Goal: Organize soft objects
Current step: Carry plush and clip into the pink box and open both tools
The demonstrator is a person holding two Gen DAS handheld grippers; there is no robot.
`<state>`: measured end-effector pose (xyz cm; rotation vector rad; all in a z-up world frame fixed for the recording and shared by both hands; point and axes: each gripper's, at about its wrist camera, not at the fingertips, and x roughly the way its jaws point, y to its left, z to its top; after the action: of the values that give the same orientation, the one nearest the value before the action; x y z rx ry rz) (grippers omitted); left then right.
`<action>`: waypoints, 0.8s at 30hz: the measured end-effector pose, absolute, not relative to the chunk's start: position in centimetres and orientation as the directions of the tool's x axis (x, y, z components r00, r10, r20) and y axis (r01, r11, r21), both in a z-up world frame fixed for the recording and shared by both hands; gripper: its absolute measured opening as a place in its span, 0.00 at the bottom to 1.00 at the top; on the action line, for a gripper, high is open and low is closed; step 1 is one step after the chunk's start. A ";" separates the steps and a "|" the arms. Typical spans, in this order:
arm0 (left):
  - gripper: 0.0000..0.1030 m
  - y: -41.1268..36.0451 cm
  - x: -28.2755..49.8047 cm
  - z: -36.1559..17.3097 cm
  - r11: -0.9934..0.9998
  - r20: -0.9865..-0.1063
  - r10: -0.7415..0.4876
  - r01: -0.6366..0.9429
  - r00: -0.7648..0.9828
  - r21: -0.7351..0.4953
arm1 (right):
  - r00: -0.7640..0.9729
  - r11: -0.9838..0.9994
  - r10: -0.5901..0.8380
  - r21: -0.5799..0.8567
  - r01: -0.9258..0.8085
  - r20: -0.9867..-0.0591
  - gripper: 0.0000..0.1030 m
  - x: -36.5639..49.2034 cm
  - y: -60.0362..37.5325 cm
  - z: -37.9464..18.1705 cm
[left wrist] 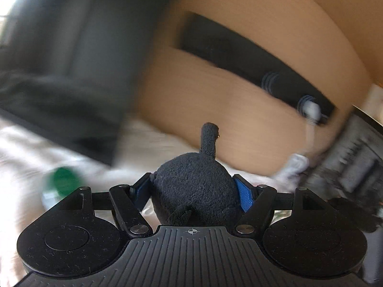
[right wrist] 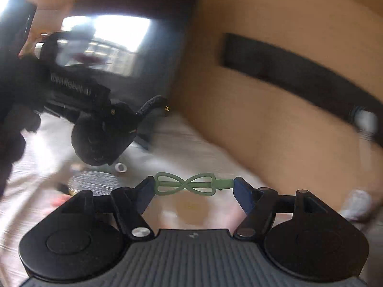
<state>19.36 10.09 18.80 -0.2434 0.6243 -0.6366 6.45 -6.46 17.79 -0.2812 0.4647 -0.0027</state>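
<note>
Black plush toy (left wrist: 194, 189) clamped in left tongs (left wrist: 194, 192); lettering blurred.

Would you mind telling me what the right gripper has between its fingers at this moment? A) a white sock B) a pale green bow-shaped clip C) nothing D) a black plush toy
B: in the right wrist view, the green bow-shaped clip spans the gap between the right gripper pads, end to end.

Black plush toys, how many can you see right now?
1. The black plush toy is clamped in the left gripper, also visible at left in the right wrist view. The right gripper holds a green clip. Blur may hide others.
</note>
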 end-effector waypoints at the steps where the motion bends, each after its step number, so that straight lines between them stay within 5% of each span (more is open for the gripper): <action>1: 0.74 7.9 19.7 19.3 0.761 -0.466 -0.649 0.516 0.601 -0.394 | 0.894 0.961 -0.092 -0.276 -0.037 -0.438 0.70 6.2 -7.6 17.8; 9: 0.76 -5.8 22.1 19.2 0.659 -0.544 -0.729 0.643 0.416 -0.390 | 0.852 0.963 -0.204 -0.255 0.086 -0.483 0.70 7.3 -15.0 14.7; 12: 0.78 -9.0 24.3 15.5 0.666 -0.617 -0.713 0.596 0.332 -0.449 | 0.814 0.975 -0.188 -0.205 0.086 -0.550 0.83 8.9 -16.4 12.2; 15: 0.73 -11.5 24.0 12.0 0.725 -0.710 -0.603 0.621 0.364 -0.298 | 0.780 0.975 -0.207 -0.186 0.118 -0.591 0.85 8.7 -17.1 10.1; 17: 0.72 -12.6 23.0 10.9 0.727 -0.676 -0.590 0.654 0.441 -0.208 | 0.767 0.977 -0.200 -0.180 0.112 -0.609 0.85 8.2 -17.3 9.2; 24: 0.72 -10.4 21.8 11.9 0.687 -0.587 -0.686 0.650 0.430 -0.325 | 0.761 0.977 -0.203 -0.178 0.117 -0.616 0.85 5.1 -18.2 8.6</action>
<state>21.79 -10.36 11.89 -0.0516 0.7571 -0.8336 5.10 -18.16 8.64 -0.1323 0.6839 -0.1746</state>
